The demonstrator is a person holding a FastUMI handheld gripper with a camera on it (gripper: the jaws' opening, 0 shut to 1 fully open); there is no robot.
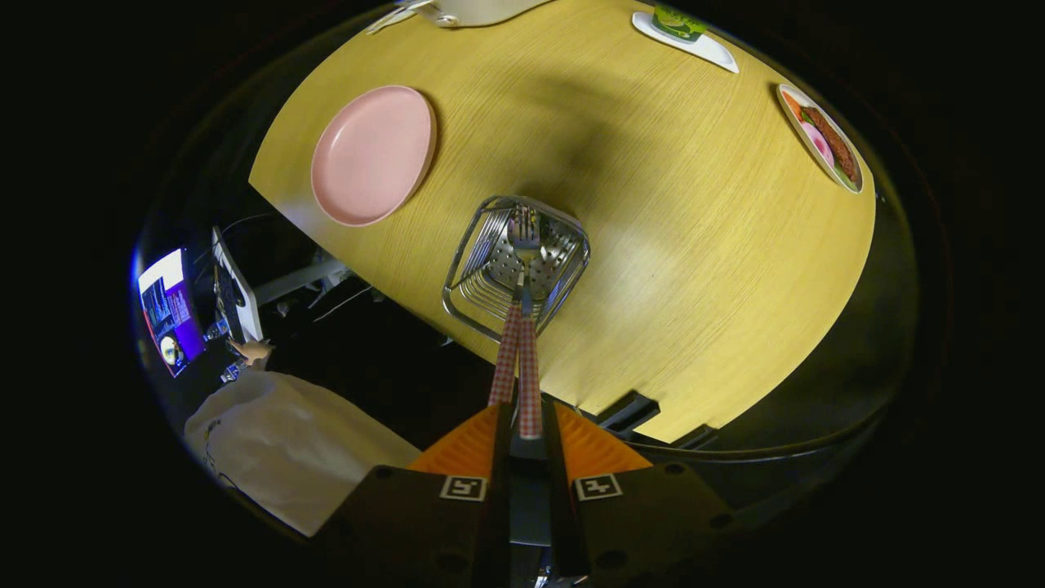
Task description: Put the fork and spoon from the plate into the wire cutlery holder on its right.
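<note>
The gripper [523, 425] clenches the checked handles of the fork [525, 245] and spoon [508, 351] over the wire cutlery holder [469, 245], right of the empty pink plate [371, 155].

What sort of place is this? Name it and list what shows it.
Probably a staged dining setup in a recording booth: a wooden table with a pink plate, a wire cutlery holder, and a monitor beside it. The claw is shut on two checked handles.

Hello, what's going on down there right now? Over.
Fingers shut on two checked handles. Fork and spoon heads hang inside the wire cutlery holder. Pink plate bare. Nothing in the way. Over.
</note>
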